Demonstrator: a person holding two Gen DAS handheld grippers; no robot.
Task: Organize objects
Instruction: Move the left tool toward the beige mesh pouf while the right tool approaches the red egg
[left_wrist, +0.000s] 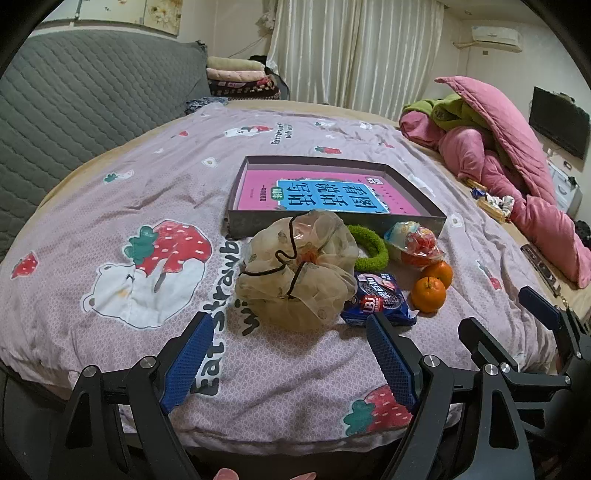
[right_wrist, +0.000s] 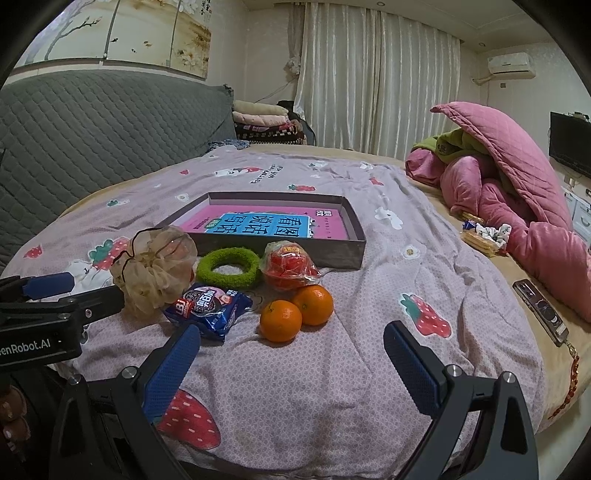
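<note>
Left wrist view: the left tool (left_wrist: 291, 354) hangs spread and empty over the bed (left_wrist: 110, 192), the right tool (right_wrist: 291, 365) likewise. Just beyond lie a beige scrunchie (left_wrist: 295, 273), blue snack packet (left_wrist: 376, 299) and two oranges (right_wrist: 295, 312). Farther back sits the shallow box (left_wrist: 332, 218) holding a pink book (left_wrist: 317, 192).

Bed covered by a lilac strawberry-print quilt (right_wrist: 369, 369). Grey quilted headboard (right_wrist: 92, 122) along the left side. Heap of pink bedding (right_wrist: 517, 192) at the far right, a green blanket (right_wrist: 448, 146) tucked under it. Folded blankets (right_wrist: 262, 120) stacked beyond the headboard. Cream curtains (right_wrist: 376, 81) closed on the back wall. Air conditioner (right_wrist: 511, 64) high right; dark television (right_wrist: 570, 144) on the right wall. Phone (right_wrist: 541, 312) lies near the bed's right edge.
</note>
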